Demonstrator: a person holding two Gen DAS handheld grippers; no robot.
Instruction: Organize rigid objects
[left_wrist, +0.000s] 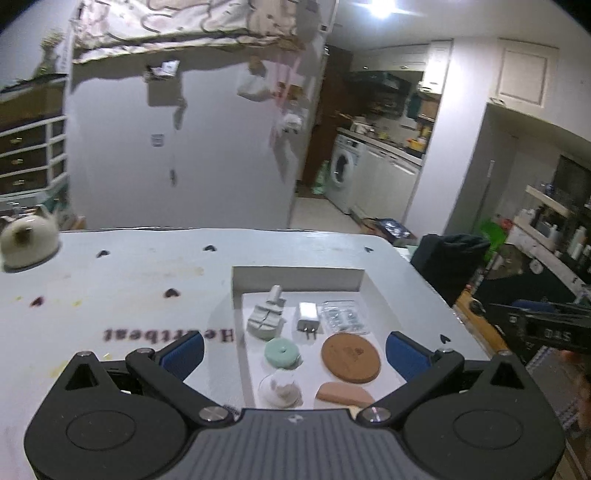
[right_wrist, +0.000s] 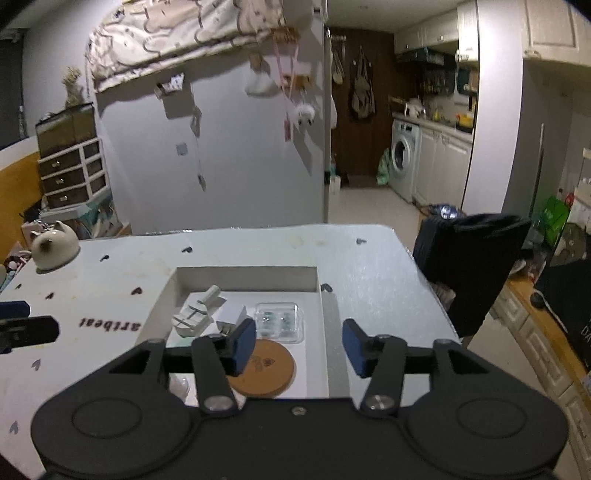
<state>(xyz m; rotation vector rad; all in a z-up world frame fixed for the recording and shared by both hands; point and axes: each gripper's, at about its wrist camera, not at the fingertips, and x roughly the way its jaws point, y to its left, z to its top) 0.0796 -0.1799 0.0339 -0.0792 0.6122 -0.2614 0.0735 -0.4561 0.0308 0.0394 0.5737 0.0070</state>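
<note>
I see the things to sort lying in a shallow white box (left_wrist: 299, 277) set on the desk (left_wrist: 129, 280). At its far left stands a grey-white ridged block with a knob (left_wrist: 266, 316), beside it a white plug adapter (left_wrist: 307, 318) with its prongs toward me, then a clear bag of small parts (left_wrist: 341, 316) at the far right. Nearer me lie a mint green ring (left_wrist: 282, 352) and a round cork coaster (left_wrist: 350, 358), close together but apart. Nearest are a small clear dish (left_wrist: 279, 389) and a tan wedge (left_wrist: 343, 395), partly hidden by my left tool (left_wrist: 295, 356). That tool hangs over the near edge of the box with its blue pads spread wide and nothing between them. My right tool (right_wrist: 299, 345) is also spread open and empty; its left pad (right_wrist: 242, 345) overlaps the coaster's (right_wrist: 264, 369) edge in view, and I cannot tell whether it touches. A cream cat-shaped pot (left_wrist: 27, 240) sits at the desk's far left corner, well apart from the box.
</note>
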